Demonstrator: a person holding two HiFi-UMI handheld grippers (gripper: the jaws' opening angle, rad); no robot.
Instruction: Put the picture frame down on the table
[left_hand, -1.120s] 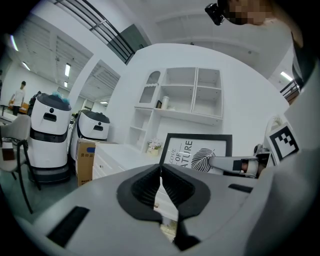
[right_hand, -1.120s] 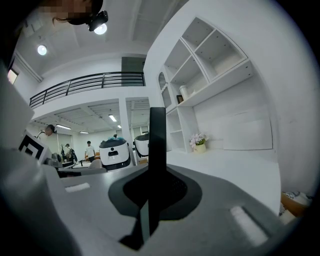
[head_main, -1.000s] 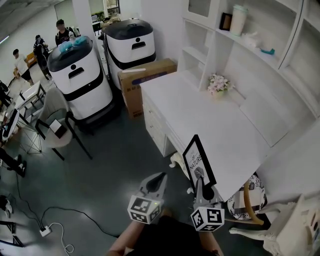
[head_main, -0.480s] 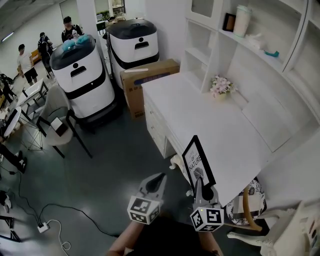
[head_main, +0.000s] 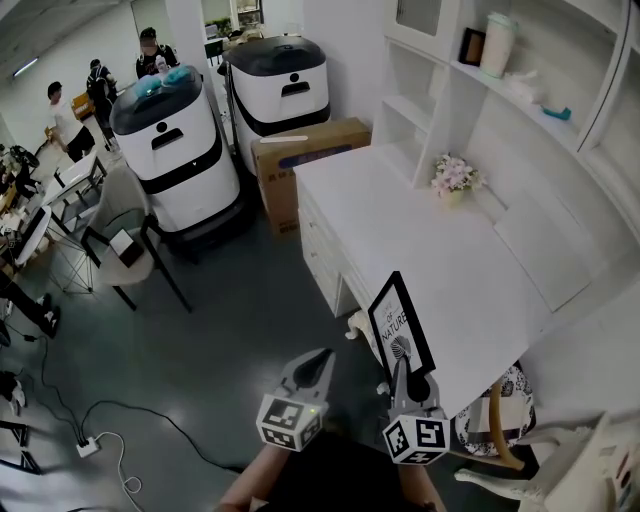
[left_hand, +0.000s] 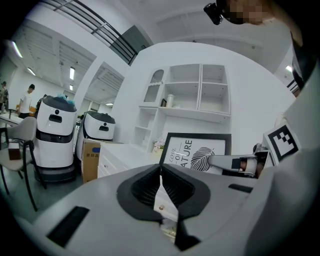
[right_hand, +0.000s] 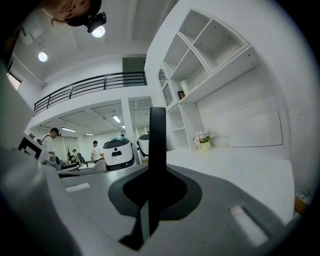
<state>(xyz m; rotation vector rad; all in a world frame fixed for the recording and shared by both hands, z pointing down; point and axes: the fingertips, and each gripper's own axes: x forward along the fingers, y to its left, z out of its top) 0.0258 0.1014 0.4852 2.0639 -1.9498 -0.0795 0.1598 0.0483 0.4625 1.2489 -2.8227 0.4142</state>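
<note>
Two tools sit side by side at the near edge of the head view, each with its marker cube toward the person. The right tool (head_main: 405, 372) is clamped on the picture frame (head_main: 398, 325), its jaws closed on the frame's lower edge. The frame stands upright above them, a thin black bar in the right gripper view. It is at the near left corner of the white desk (head_main: 450, 260), and its black-bordered print with a leaf design faces left. Whether its bottom touches the desk cannot be told.

The left tool (head_main: 318, 362) is just left of the frame, over the dark floor (head_main: 230, 340), its jaws together with nothing between them.

At the desk's far side a small pot of flowers (head_main: 455, 178) stands below white shelves (head_main: 520, 80). A cardboard box (head_main: 310, 150) sits against the desk's far left end, with two white machines (head_main: 175, 140) beyond it.
</note>
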